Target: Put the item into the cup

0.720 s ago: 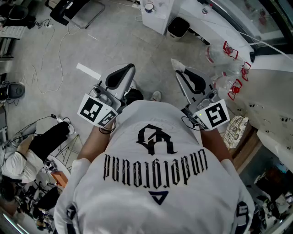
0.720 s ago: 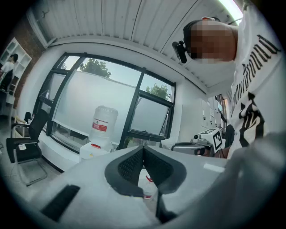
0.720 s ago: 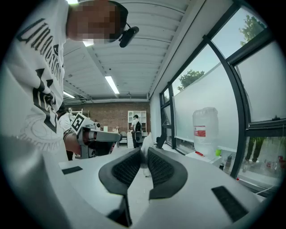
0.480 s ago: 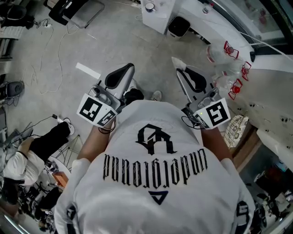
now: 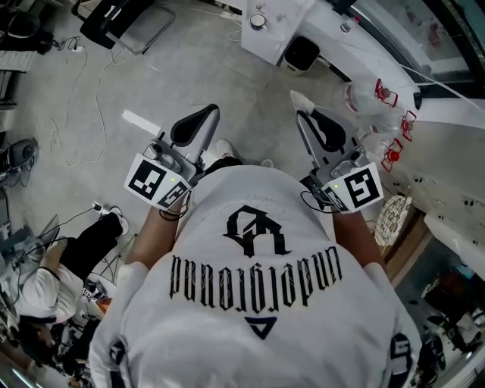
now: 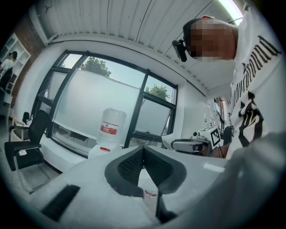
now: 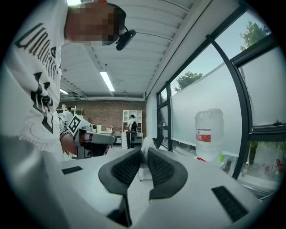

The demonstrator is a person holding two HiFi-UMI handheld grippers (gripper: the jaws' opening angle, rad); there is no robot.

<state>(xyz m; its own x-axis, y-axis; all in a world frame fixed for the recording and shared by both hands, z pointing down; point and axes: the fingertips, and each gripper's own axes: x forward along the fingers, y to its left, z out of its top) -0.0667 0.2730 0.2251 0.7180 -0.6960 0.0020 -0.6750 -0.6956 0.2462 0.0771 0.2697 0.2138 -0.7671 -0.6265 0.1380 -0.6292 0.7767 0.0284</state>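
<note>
My right gripper [image 5: 305,114] [image 7: 145,151] is held out in front of the person's chest, shut on a small white item [image 5: 299,99] [image 7: 147,144] that sticks out past its tips. My left gripper [image 5: 213,109] [image 6: 143,148] is beside it at the same height. Its jaws are pressed together with nothing between them. A small round cup-like vessel [image 5: 258,21] stands on a white cabinet [image 5: 276,34] at the top of the head view, well away from both grippers. I cannot tell what the white item is.
Grey floor with loose cables lies below. Clear water jugs [image 5: 377,98] with red handles lie at the right, next to a white counter [image 5: 455,174]. A seated person [image 5: 45,265] is at the lower left, an office chair [image 5: 114,19] at the top left.
The head view has shifted a little, so the floor and cabinet sit lower and further right. Both grippers keep their pose by the chest, the right one still holding the white item.
</note>
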